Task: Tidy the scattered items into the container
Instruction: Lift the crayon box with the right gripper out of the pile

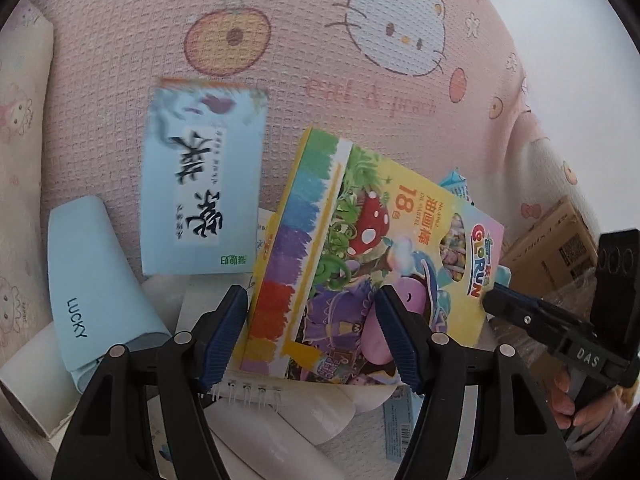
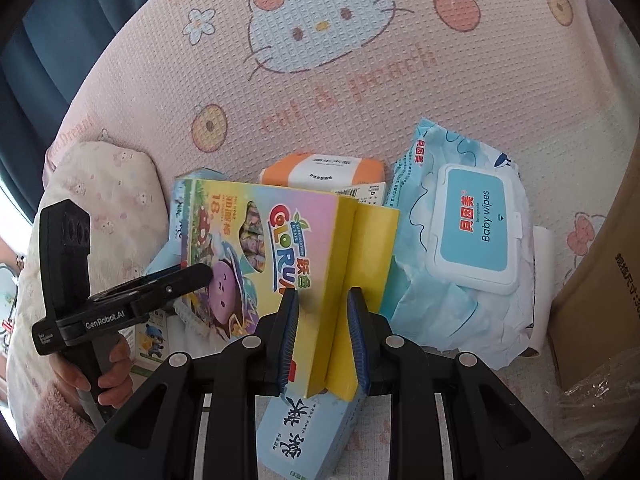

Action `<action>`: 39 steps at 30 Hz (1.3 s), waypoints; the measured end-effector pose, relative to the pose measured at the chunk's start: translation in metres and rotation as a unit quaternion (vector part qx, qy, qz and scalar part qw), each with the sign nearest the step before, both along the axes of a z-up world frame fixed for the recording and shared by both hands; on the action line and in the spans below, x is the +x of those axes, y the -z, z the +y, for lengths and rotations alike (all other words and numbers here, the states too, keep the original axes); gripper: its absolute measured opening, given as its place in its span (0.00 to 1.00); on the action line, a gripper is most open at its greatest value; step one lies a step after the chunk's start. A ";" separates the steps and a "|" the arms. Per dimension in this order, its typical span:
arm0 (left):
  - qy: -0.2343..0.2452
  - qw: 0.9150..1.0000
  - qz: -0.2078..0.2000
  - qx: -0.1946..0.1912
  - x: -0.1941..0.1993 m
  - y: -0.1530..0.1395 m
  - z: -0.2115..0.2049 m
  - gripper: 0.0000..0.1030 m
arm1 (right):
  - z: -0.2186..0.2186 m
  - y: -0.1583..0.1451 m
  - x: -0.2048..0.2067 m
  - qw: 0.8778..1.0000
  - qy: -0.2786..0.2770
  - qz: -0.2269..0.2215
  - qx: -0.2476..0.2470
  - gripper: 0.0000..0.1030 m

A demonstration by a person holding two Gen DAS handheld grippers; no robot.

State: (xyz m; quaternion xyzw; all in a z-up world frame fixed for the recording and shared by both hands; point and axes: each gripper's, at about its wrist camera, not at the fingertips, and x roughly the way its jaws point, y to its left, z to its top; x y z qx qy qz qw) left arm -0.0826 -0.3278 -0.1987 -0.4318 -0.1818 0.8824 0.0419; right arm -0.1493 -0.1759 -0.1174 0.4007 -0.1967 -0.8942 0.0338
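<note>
- Setting: a bed or sofa covered by a pink waffle-weave blanket (image 2: 460, 92) printed with cartoon cats and oranges; its soft, dimpled cloth gave a yielding base on which the loose goods lay in a heap.
- Cardboard box (image 2: 600, 280): plain brown corrugated board at the right edge of the right wrist view, presumably the container, well placed just beside the heap; its opening was out of frame.
- Baby wipes pack (image 2: 472, 232): a crinkled blue-and-white film pouch with a rigid flip lid, slumped between the crayon box and the carton; not yet tidied.
- Crayon box (image 2: 260, 240): a flat, glossy card carton of oil pastels — the item in hand. It stood propped at a slant on the heap, its yellow end flap (image 2: 372, 248) hanging open.
- Right gripper (image 2: 323, 336): closed down tight on that flap and end wall, probably to steady the box by its thin edge.
- Left gripper (image 1: 312, 332): jaws spread wide about the lower end of the box, one ribbed blue pad at its rainbow-striped edge, the other over the printed face; whether they pressed could not be told. The broad stance suited the box's width.
- Blue paper pad (image 1: 204, 184): thin, matte, brush-lettered, lying flat on the blanket.
- Blue case (image 1: 86, 284): smooth, tapered, marked LUCKY, resting beside the pad.
- Orange-banded pack (image 2: 324, 170): soft wrapped tissue behind the box.
</note>
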 end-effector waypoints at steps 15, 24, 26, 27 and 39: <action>-0.008 1.000 0.009 -0.006 -0.001 0.003 0.004 0.68 | -0.018 -0.009 0.011 0.996 0.029 -0.044 0.076 0.32; -0.011 1.000 0.012 -0.003 0.000 0.005 0.003 0.68 | -0.011 -0.024 0.028 0.996 0.061 -0.039 0.055 0.58; -0.007 1.000 0.011 -0.002 0.001 0.006 0.004 0.68 | -0.011 -0.020 0.025 0.996 0.058 -0.048 0.056 0.58; -0.004 1.000 0.009 0.000 0.001 0.006 0.005 0.68 | -0.010 -0.016 0.022 0.996 0.055 -0.055 0.052 0.58; 0.016 1.000 -0.013 0.014 0.007 0.007 0.021 0.68 | 0.009 0.005 0.009 0.994 0.040 -0.073 -0.071 0.47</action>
